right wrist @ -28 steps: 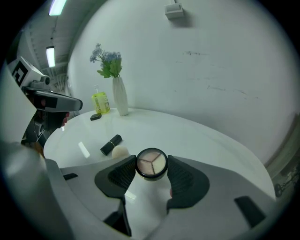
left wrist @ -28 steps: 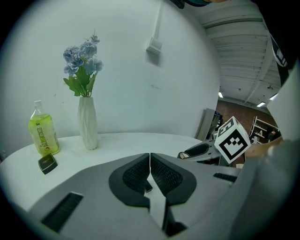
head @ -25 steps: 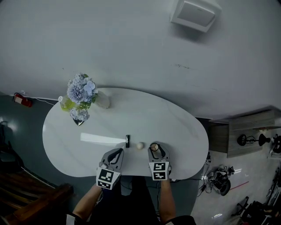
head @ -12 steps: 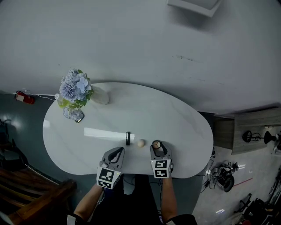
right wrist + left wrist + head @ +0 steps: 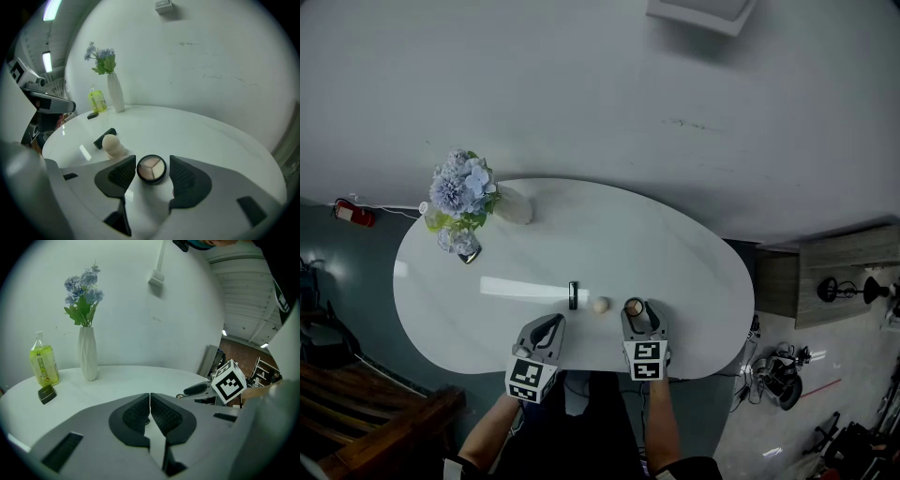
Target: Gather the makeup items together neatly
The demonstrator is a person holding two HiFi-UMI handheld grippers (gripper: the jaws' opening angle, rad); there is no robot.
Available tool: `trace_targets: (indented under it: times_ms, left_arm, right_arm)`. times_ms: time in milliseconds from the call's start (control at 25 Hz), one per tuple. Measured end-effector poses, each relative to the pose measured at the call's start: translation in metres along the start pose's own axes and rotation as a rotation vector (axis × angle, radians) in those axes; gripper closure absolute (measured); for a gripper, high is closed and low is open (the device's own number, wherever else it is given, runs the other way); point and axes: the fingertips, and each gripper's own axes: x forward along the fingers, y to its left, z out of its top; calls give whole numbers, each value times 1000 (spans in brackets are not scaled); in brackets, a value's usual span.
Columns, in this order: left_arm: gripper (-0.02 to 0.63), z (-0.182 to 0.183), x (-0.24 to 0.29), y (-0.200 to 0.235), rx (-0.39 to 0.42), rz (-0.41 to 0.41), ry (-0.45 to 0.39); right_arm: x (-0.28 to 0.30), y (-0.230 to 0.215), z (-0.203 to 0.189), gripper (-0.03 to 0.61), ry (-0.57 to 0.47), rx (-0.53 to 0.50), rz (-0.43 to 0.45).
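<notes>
The head view sits high above the near edge and looks steeply down on the whole oval bench [image 5: 581,244], with the left tool [image 5: 551,323] and right tool [image 5: 635,311] at its near rim. Each tool view rides low, close behind its own jaws, and faces across the bench to the far wall. All three views share the flower vase [image 5: 514,208] at far left.
</notes>
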Motion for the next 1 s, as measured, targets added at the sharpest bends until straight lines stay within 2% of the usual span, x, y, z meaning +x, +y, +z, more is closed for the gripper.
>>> trace_targets:
  times_ms: [240, 640, 1000]
  left_arm:
    - [592, 17, -10, -2, 17, 5, -42]
    - [592, 70, -40, -9, 82, -2, -153]
    - [592, 108, -77, -16, 114, 0, -256]
  right_arm:
    - [-24, 4, 33, 345, -83, -20, -21]
    - [-78, 25, 95, 348, -240, -34, -18]
    - [-131, 32, 138, 439, -369, -56, -99]
